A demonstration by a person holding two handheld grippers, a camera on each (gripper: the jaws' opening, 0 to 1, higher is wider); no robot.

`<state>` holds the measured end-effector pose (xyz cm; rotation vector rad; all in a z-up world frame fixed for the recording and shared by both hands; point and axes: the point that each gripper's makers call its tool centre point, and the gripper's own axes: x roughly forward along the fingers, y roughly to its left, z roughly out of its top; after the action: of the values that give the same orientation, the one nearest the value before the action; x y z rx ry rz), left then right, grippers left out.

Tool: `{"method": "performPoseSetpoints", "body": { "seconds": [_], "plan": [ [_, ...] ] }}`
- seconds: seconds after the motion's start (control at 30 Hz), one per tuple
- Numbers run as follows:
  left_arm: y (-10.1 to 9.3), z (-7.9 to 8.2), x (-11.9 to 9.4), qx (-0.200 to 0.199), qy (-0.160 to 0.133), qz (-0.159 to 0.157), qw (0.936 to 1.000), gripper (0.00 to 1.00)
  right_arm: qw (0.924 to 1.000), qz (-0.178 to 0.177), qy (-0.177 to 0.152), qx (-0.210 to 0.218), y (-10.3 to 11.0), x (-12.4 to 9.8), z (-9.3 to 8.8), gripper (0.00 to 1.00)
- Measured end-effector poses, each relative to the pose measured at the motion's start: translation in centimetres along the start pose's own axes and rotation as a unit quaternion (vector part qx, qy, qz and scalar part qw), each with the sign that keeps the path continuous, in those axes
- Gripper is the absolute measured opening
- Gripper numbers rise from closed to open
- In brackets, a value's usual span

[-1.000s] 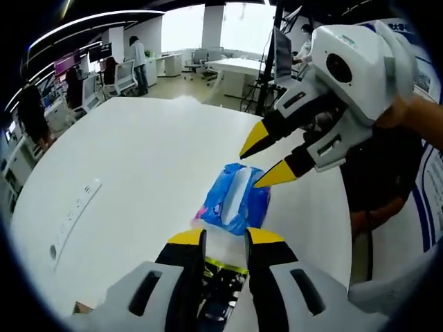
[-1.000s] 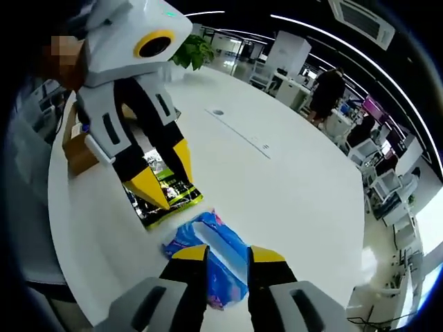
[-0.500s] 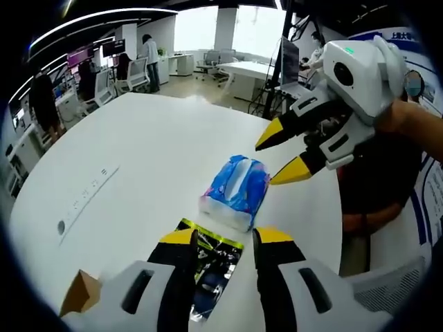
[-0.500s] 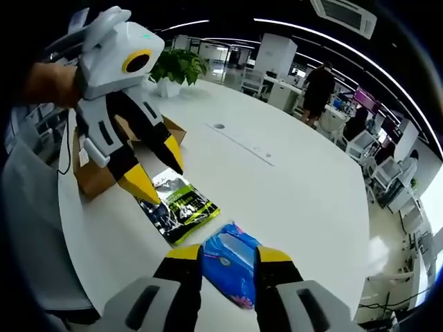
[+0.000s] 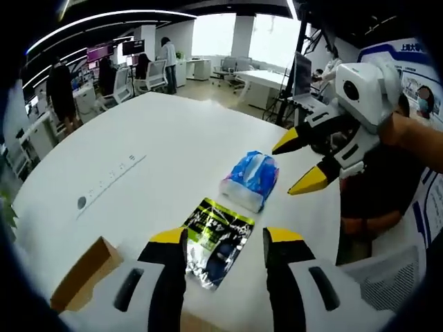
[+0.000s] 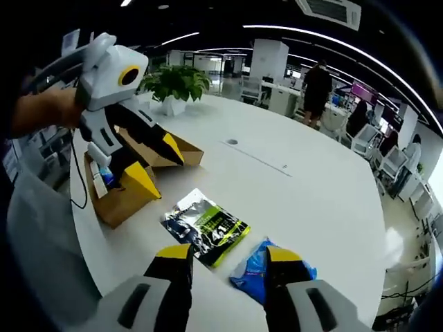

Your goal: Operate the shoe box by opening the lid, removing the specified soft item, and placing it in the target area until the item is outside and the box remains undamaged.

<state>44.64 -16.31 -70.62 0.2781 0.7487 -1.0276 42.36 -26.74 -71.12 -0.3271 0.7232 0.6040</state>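
Two soft packs ahead of wide, empty left fingers [image 5: 225, 240]: blue tissue pack [image 5: 251, 180] squashy, light; best pinched mid-body.

Big round white surface [image 6: 304, 187] here, glossy, with a strip of sockets [image 5: 111, 183] sunk into the top. Lying flat on it: a blue soft pack [image 5: 250, 178] and, just beside it, a black and green foil pouch [image 5: 216, 238], plus an open brown cardboard shoe box [image 6: 128, 187] sitting at the edge near the pouch. Also got a potted green plant [image 6: 174, 86] standing further along the rim past the box.
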Motion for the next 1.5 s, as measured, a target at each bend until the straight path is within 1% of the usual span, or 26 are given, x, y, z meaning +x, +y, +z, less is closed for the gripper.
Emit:
{"method": "performPoseSetpoints", "body": {
  "seconds": [0.17,0.3,0.43,0.53,0.77,0.9,1.23,1.5],
  "plan": [
    [0.8,-2.0,-2.0,-0.01,0.008,0.009,0.9999,0.48,0.9999,0.014,-0.007,0.007,2.2,0.4,1.0,0.4],
    [1.6,-3.6,-3.6,-0.023,0.007,0.017,0.9996,0.49,0.9995,0.029,-0.012,0.009,4.1,0.8,1.8,0.42],
    [2.1,-4.6,-5.1,-0.035,0.004,0.024,0.9991,0.51,0.9991,0.04,-0.014,0.009,5.7,1.2,2.4,0.43],
    [2.6,-5.5,-6.4,-0.042,0.0,0.032,0.9986,0.51,0.9984,0.051,-0.019,0.014,7.0,1.7,3.0,0.43],
    [4.5,-8.3,-9.3,-0.063,0.001,0.057,0.9964,0.52,0.9962,0.082,-0.026,0.015,10.8,3.3,4.4,0.43],
    [5.5,-10.1,-10.8,-0.08,0.001,0.071,0.9943,0.52,0.9945,0.1,-0.028,0.012,12.9,4.4,5.2,0.44],
    [7.4,-13.9,-14.0,-0.113,0.001,0.102,0.9883,0.53,0.991,0.129,-0.036,0.004,16.8,6.6,7.2,0.45],
    [8.6,-16.7,-16.6,-0.14,-0.006,0.128,0.9819,0.55,0.9882,0.149,-0.033,0.009,19.5,8.5,7.8,0.46]
  ]
}}
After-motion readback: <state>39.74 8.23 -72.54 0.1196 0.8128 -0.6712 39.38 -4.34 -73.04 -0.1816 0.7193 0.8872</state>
